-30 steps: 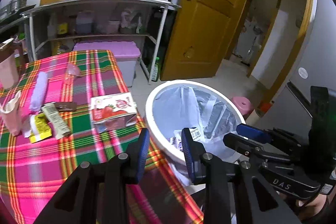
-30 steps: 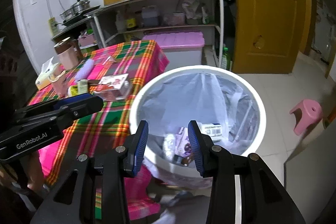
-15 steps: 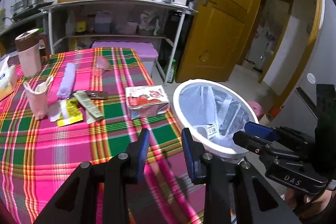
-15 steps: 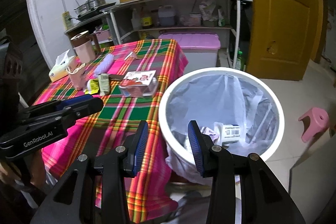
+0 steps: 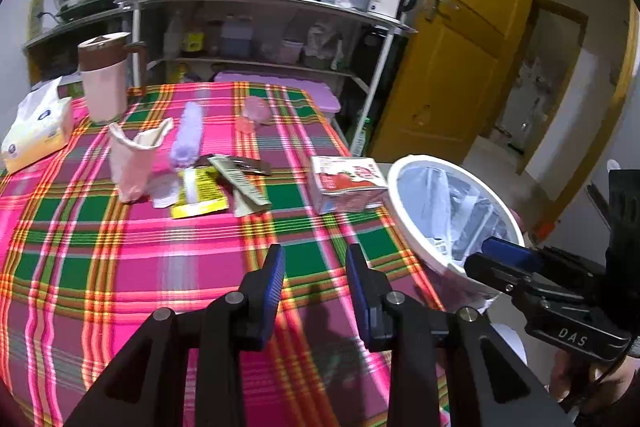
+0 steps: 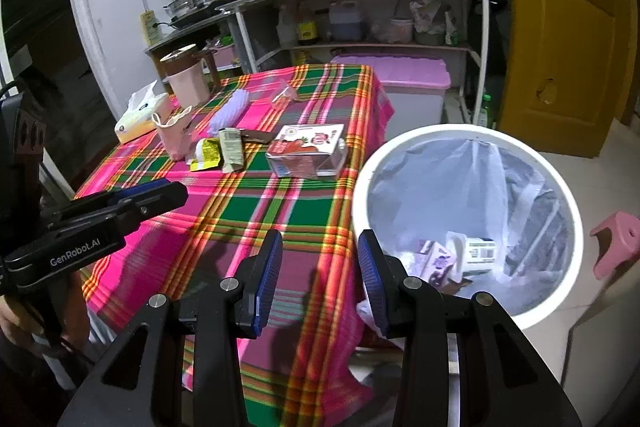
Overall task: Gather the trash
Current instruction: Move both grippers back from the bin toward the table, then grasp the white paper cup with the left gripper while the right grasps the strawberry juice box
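Observation:
A white trash bin (image 6: 576, 211) lined with a clear bag stands beside the table's right edge (image 5: 404, 211); it holds several discarded packages (image 6: 476, 251). On the plaid tablecloth lie a strawberry carton (image 5: 346, 183) (image 6: 306, 149), a yellow wrapper (image 5: 198, 193) (image 6: 206, 153), a beige wrapper (image 5: 244, 183) (image 6: 231, 149), a dark wrapper (image 5: 248, 165) and a crumpled pink cup (image 5: 134, 157) (image 6: 172, 131). My left gripper (image 5: 316, 291) is open and empty above the near tablecloth. My right gripper (image 6: 320, 279) is open and empty over the table's edge beside the bin.
A tissue box (image 5: 36, 131), a pink jug with brown lid (image 5: 104, 79), a lilac roll (image 5: 188, 135) and a small pink cup (image 5: 252, 113) sit farther back. A metal shelf unit (image 6: 360, 11), a lilac storage box (image 6: 400, 79), a yellow door (image 6: 560, 39) and a pink stool (image 6: 616, 243) surround the table.
Both grippers have pulled back from over the bin toward the table; the view now takes in more of the tablecloth and its trash. Both stay open and empty.

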`<state>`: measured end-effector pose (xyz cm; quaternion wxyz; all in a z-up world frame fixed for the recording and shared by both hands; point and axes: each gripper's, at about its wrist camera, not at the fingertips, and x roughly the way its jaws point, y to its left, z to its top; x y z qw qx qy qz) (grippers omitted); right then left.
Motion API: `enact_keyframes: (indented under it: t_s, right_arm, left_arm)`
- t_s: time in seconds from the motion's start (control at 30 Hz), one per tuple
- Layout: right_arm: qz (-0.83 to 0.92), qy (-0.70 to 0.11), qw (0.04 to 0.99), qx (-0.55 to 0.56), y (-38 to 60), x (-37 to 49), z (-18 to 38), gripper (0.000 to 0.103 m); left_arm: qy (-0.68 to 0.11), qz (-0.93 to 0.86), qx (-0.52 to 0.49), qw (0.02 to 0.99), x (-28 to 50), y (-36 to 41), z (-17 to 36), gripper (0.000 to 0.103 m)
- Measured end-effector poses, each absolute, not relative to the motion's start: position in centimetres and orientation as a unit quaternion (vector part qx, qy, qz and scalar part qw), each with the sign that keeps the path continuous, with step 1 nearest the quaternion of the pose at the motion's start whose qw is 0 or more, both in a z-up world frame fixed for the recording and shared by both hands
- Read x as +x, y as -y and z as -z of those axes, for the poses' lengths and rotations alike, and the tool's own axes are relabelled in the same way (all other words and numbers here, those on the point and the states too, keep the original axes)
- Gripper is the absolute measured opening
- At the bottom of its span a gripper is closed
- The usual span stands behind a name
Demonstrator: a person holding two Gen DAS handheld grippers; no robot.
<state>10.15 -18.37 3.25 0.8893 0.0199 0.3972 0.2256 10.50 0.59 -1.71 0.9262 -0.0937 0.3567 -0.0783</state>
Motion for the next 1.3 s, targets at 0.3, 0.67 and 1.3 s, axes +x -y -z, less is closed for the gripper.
enact_keyframes:
  t_s: [0.3, 0.67, 1.3]
  right_arm:
    - [-0.239, -0.396, 0.887, 0.010, 16.3, 11.8, -3.0, 0.049]
    - [-0.249, -0.398, 0.883, 0.007, 14.5, 15.4, -2.6, 0.059]
    - [-0.249, -0.413, 0.876, 0.019, 13.1, 20.6, -1.1, 0.059]
  left_arm:
    - [-0.357, 0.042, -0.107, 0.927, 11.0, -3.8, 2.1, 0.033]
    - [-0.354, 0.006, -0.124, 0.927, 12.6, -7.4, 2.6, 0.043]
    - [-0.355, -0.032, -0.093, 0.930, 18.2, -11.9, 4.1, 0.070]
